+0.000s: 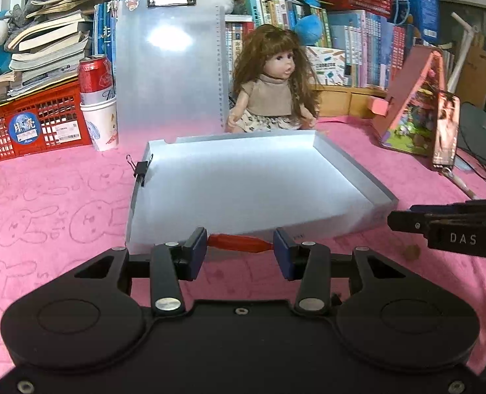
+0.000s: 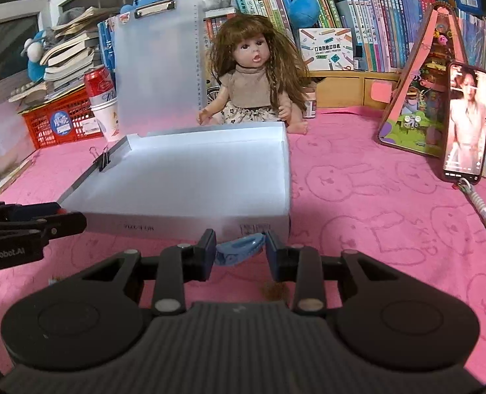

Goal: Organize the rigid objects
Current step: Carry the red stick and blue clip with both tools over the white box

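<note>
Red tool (image 1: 241, 243) between left gripper (image 1: 239, 249) jaws, blue object (image 2: 239, 250) between right gripper (image 2: 240, 251) jaws.

indoor light from above, hot glare on the clipboard (image 1: 170, 65) and tray (image 1: 243, 184) floor, fisheye edges bent, corners vignetted, focus acceptable

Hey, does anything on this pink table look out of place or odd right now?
A small brown clump lies loose on the pink cloth near the right gripper, like a crumb or fluff. A black binder clip is clipped oddly onto the open box's left wall.
</note>
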